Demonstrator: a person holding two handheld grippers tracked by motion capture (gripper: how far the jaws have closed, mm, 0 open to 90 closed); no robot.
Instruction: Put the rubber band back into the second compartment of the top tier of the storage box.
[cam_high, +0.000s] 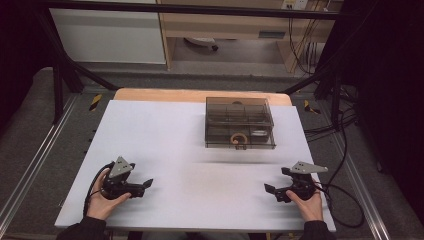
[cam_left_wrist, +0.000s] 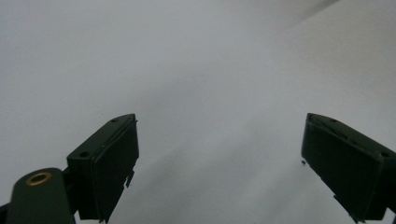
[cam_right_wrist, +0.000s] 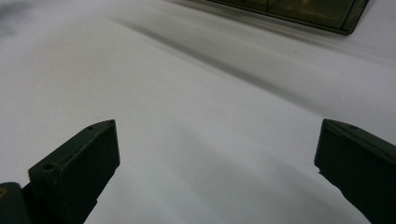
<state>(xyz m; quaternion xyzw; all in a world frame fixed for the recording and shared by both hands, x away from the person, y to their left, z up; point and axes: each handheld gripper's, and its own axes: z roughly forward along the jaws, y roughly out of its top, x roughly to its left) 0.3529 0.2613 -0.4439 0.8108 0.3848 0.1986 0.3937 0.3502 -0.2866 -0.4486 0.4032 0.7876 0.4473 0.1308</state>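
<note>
Compartment box (cam_high: 239, 123) toward far edge, long axis crosswise; nearer right gripper (cam_high: 276, 192). Left gripper (cam_high: 145, 185), right: both released, empty.

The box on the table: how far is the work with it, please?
Nothing looks done yet. The clear box sits closed at the far middle of the table, with small parts inside. In hand: nothing. The left claw and the right claw rest near the front edge, both open and empty, far from the box. Reaching it and handling it is all left.
</note>
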